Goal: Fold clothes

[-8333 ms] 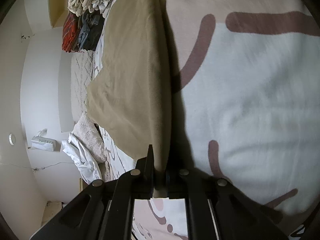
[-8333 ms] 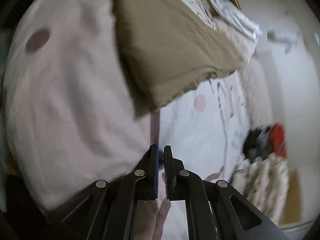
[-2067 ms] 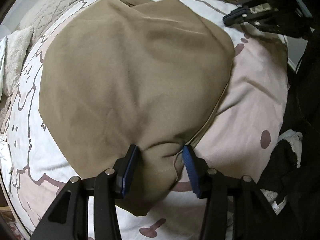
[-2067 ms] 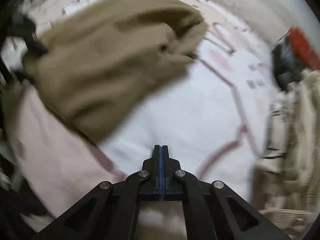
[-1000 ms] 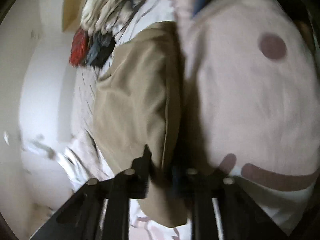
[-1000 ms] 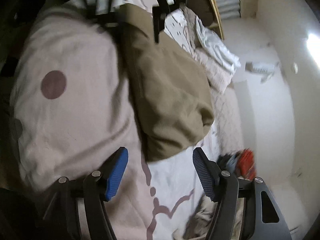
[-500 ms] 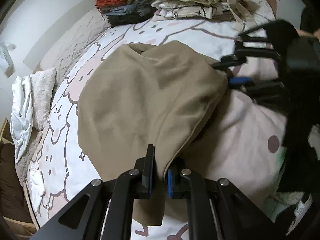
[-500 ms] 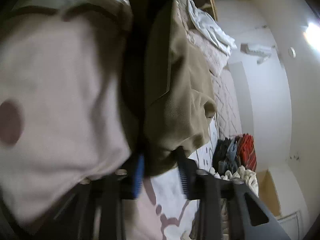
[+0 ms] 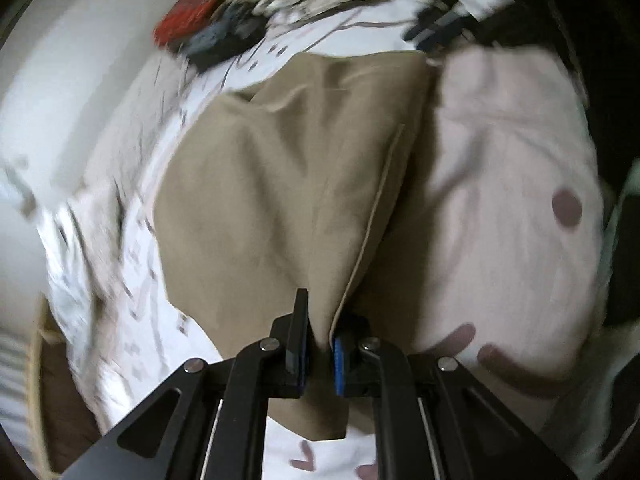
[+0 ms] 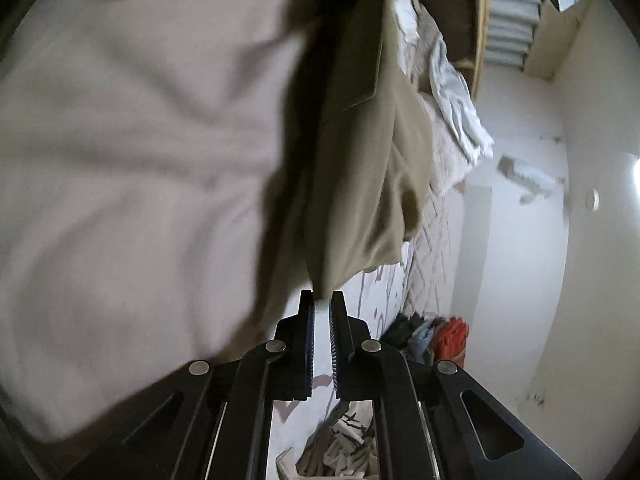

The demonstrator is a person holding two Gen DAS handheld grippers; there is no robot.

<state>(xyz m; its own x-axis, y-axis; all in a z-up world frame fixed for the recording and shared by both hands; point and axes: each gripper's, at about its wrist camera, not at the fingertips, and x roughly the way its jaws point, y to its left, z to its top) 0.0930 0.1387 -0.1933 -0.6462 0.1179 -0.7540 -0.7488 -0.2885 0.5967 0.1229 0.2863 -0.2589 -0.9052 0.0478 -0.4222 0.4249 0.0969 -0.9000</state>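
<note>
— Where's the garment?

— The tan cotton garment (image 9: 276, 184) is stretched over the pink-and-white printed bedcover (image 9: 508, 184) between my tongs. My left gripper (image 9: 319, 344) is clenched on its near hem.

— And the right?

— The right gripper (image 10: 322, 320) has just been closing; cloth sits at its tips, pinched. The stack of folded clothes (image 9: 248, 12) lies beyond. I see no containers.

blurred: clothes pile (image 9: 256, 12) | hidden: tan garment (image 10: 372, 152) top edge
</note>
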